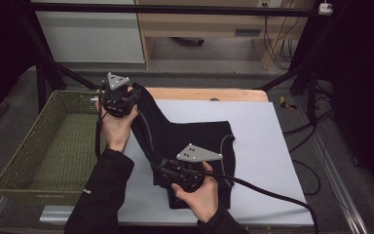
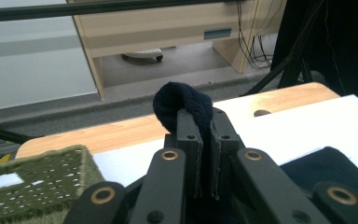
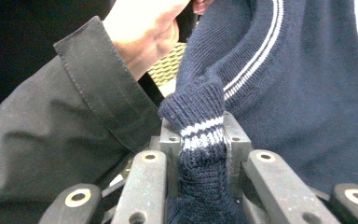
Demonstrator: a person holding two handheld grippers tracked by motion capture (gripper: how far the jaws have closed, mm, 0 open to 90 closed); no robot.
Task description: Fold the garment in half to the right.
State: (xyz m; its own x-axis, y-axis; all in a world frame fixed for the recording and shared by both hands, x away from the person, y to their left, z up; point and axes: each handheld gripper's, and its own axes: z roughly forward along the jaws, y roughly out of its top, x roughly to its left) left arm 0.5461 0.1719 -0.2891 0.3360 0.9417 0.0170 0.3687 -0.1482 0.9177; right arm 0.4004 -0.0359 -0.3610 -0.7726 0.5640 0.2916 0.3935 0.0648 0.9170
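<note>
**Folding the navy sweater: keep both pinches, move together**

The navy sweater point(image 1: 190, 146) lies mostly on the white sheet covering the desk point(image 1: 209, 93), with one part lifted toward the green woven basket point(image 1: 34, 146) at the left. The left hand-held gripper point(image 2: 199, 122) is clamped tight on a bunched fold of dark knit that bulges above its tips. The right hand-held gripper point(image 3: 200, 133) is closed on a ribbed cuff with white stripes (the knit fills the gap between its jaws).

To do this step well, I judge both pinches should hold firm while the hands travel at the same pace, keeping the cloth between them taut but not stretched. The lifted part should be laid flat, edges aligned, before either grip lets go; a slack middle would likely wrinkle.

No brand, label or readable writing shows anywhere on the sweater, the basket or the hand-held grippers.
</note>
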